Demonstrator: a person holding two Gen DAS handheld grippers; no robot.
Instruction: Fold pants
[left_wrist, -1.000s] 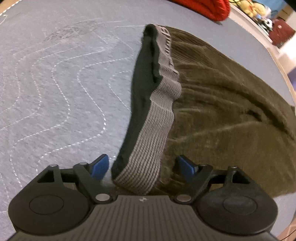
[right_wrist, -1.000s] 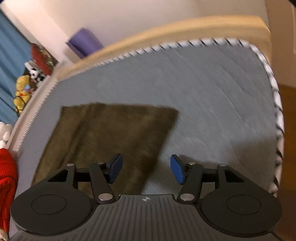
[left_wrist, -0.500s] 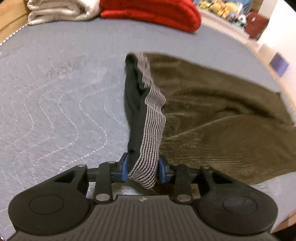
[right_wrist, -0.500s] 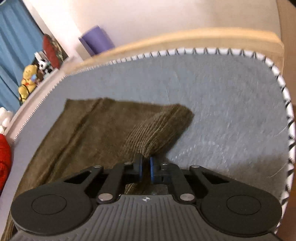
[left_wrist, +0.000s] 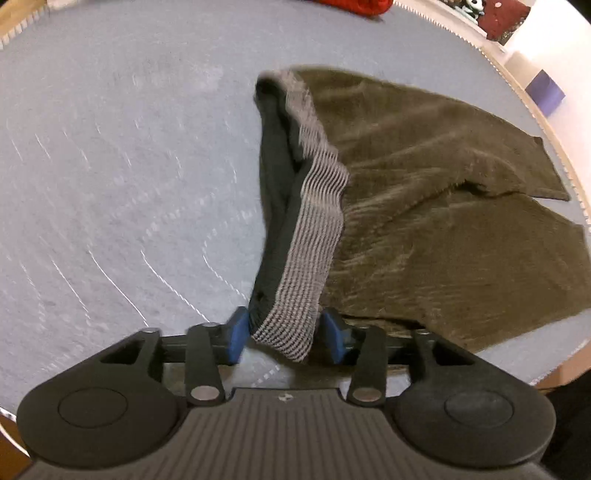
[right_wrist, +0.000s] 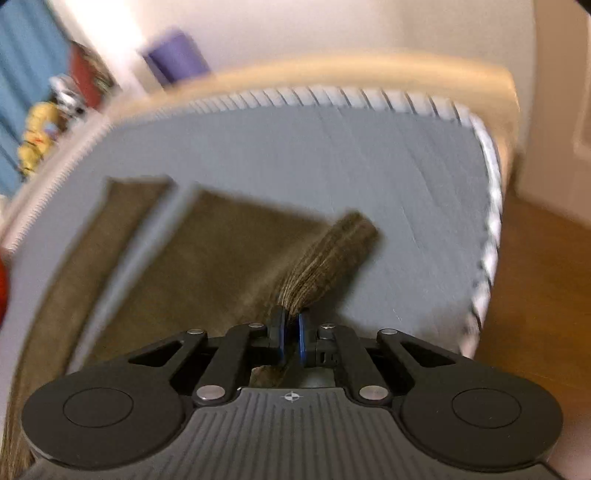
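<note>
Grey quilted mattress (left_wrist: 110, 184) carries the olive corduroy pants (left_wrist: 443, 229). Left claw (left_wrist: 284, 332) grips the striped waistband (left_wrist: 310, 236); only the right view shows the right claw (right_wrist: 290, 338) clenched on a leg hem (right_wrist: 332, 254), wooden floor (right_wrist: 535, 295) beyond.

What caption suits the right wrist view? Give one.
Right gripper clamps the bunched hem of brown corduroy pants over a grey mattress.

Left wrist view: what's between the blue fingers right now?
The pants' striped grey waistband, pinched between the left gripper's blue fingers, with the olive pants trailing across the grey mattress. It shows only in the left wrist view.
</note>
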